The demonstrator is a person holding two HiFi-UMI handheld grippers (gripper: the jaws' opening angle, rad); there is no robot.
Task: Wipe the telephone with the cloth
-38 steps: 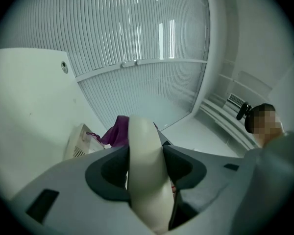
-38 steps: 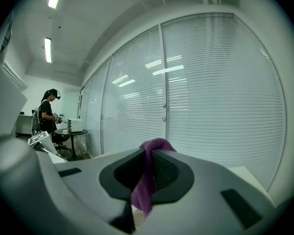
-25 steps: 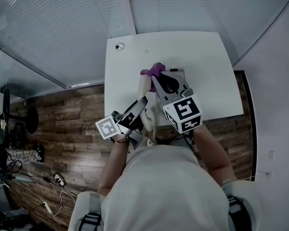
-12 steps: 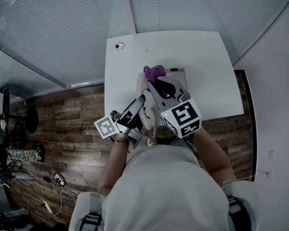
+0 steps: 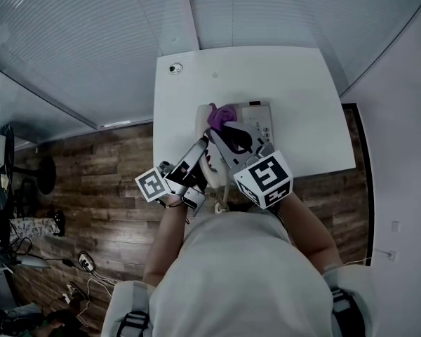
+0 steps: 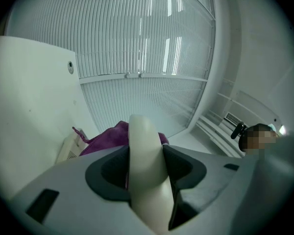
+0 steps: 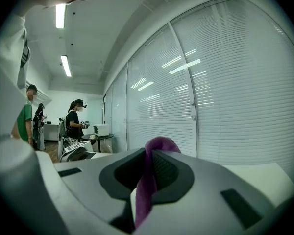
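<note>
So both grippers are busy at this point. The left gripper [image 6: 146, 155] has its jaws clamped on the cream handset [image 6: 146, 185], which sticks up between them with its long axis running away from the person, more or less in line with the gripper. The right gripper [image 7: 149, 166] is pinched shut on the purple cloth [image 7: 148, 180], and a fold of it pokes up out of the jaws.

From the head view, the cloth [image 5: 221, 114] is bunched at the far end of the handset [image 5: 212, 173], just beside the telephone base [image 5: 258, 120], which sits on the white table [image 5: 295, 83]. In the left gripper view the cloth shows right behind the handset's tip. It looks like it's touching, but I can't say for sure.

The bit that matters, I reckon: the cloth is at the far end and the left jaws hold the handset nearer the person, so any stroke has to run along that long axis, back toward the left gripper. The right gripper is the one doing the wiping, while the left just holds things steady. There's only a short stretch of handset free between cloth and left jaws.
</note>
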